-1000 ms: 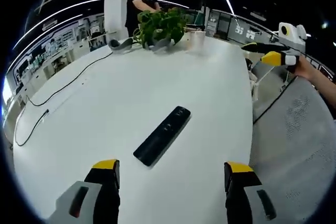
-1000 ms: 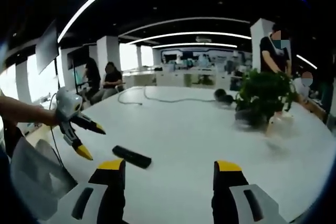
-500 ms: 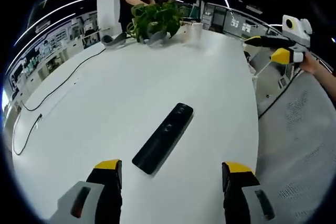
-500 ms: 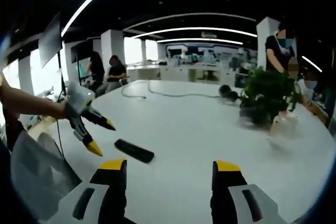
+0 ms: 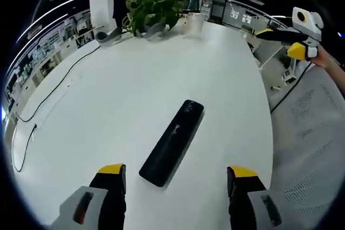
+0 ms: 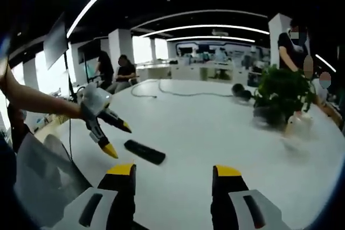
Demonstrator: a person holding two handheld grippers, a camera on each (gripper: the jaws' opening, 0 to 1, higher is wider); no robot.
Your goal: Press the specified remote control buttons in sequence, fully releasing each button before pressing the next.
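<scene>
A long black remote control (image 5: 173, 142) lies flat on the white table (image 5: 108, 95), slanting up to the right. My left gripper (image 5: 173, 179) hovers just short of its near end, jaws open and wide apart with nothing between them. In the right gripper view the same remote (image 6: 144, 152) rests near the table's left edge, with the left gripper (image 6: 117, 138) held open beside it by a person's arm. My right gripper (image 6: 172, 172) stands open above the table, well away from the remote; it also appears far off as the right gripper (image 5: 285, 41).
A potted green plant (image 5: 153, 12) and a white cup (image 5: 195, 22) stand at the table's far end, with headphones (image 5: 108, 36) beside them. A black cable (image 5: 48, 92) trails along the left side. People stand and sit beyond. The table's right edge (image 5: 267, 117) drops to grey floor.
My left gripper has come closer to the remote, which now looks larger and nearer the jaws. In the right gripper view the left gripper has moved right, toward the remote.
</scene>
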